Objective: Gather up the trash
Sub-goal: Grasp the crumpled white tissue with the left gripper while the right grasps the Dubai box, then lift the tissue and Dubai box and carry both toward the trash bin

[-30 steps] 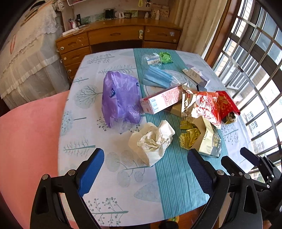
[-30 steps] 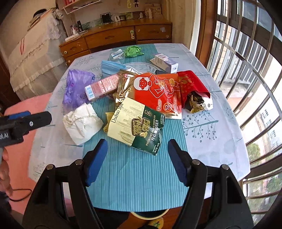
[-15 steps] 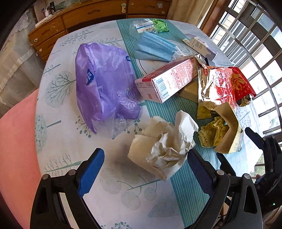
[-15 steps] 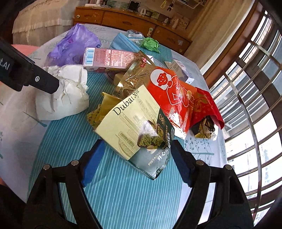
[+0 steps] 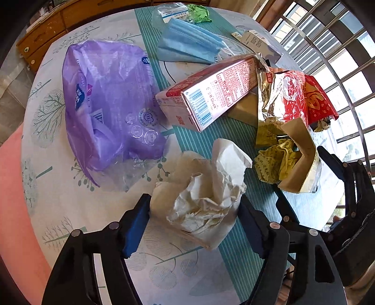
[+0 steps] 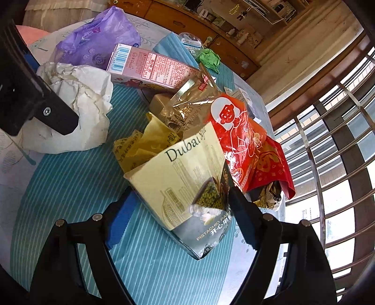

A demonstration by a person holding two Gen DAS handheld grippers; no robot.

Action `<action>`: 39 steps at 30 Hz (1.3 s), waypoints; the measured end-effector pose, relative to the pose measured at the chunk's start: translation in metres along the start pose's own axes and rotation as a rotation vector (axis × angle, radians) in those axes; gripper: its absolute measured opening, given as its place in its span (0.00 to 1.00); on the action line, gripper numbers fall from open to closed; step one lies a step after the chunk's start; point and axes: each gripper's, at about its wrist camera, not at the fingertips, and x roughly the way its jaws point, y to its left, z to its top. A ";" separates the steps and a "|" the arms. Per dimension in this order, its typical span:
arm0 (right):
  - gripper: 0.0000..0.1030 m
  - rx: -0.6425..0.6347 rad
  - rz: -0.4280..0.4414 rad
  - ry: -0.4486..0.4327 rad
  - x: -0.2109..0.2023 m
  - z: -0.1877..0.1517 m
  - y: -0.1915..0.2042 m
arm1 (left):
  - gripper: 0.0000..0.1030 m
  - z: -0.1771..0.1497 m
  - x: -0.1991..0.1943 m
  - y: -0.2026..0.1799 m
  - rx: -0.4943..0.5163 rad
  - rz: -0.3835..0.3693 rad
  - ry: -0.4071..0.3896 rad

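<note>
As the left gripper (image 5: 194,217) narrowed onto the crumpled paper wad (image 5: 206,187), light and crushable, the right gripper (image 6: 180,211) stood wide around the stiff snack pouch (image 6: 187,183).

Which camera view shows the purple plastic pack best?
The left wrist view: the purple plastic pack lies fully visible, with its logo and barcode. In the right wrist view it is far away and partly hidden behind the crumpled white paper.

Domestic living room, round table (image 5: 58,201) under tree-print cloth, wooden sideboard (image 6: 187,21) with drawers carrying photo frames and trinkets, barred bay window (image 6: 328,152), household packaging litter on tabletop
</note>
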 end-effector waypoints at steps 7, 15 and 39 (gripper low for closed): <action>0.67 0.199 0.108 0.044 -0.005 0.001 -0.040 | 0.58 0.002 0.000 -0.014 0.045 0.013 -0.015; 0.65 0.460 0.282 0.086 -0.007 -0.018 -0.094 | 0.57 -0.008 -0.013 -0.019 0.058 0.004 -0.038; 0.60 0.479 0.683 -0.010 -0.096 -0.100 -0.135 | 0.57 -0.099 -0.108 -0.115 -0.031 0.057 -0.233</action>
